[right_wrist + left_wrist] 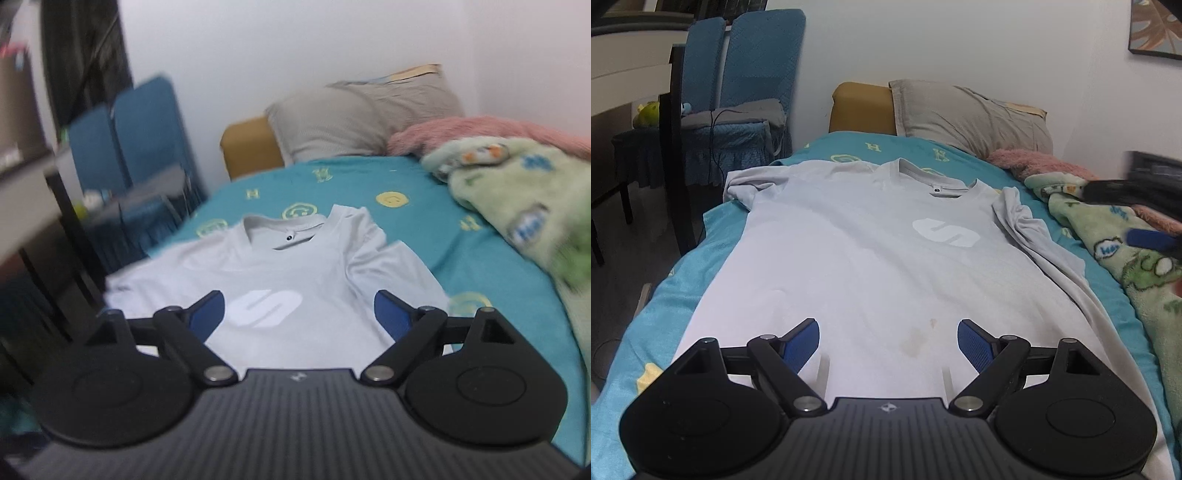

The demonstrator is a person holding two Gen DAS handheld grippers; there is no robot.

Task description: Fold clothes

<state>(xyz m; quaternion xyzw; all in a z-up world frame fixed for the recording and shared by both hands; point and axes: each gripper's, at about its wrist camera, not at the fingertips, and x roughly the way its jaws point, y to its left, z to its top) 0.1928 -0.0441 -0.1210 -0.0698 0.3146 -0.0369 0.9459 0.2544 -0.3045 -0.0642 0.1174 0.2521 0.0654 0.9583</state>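
Observation:
A light grey T-shirt with a white S logo lies face up on the teal bed sheet, collar toward the pillow. Its right sleeve is bunched, and faint stains mark the lower front. My left gripper hovers open over the shirt's lower part, nothing between its blue pads. My right gripper is open above the chest of the T-shirt, near the logo. In the left wrist view the right gripper shows blurred at the right edge.
A grey pillow and a mustard headboard block sit at the bed's head. A green patterned blanket and a pink fleece lie along the right side. Blue-covered chairs and a dark table leg stand left of the bed.

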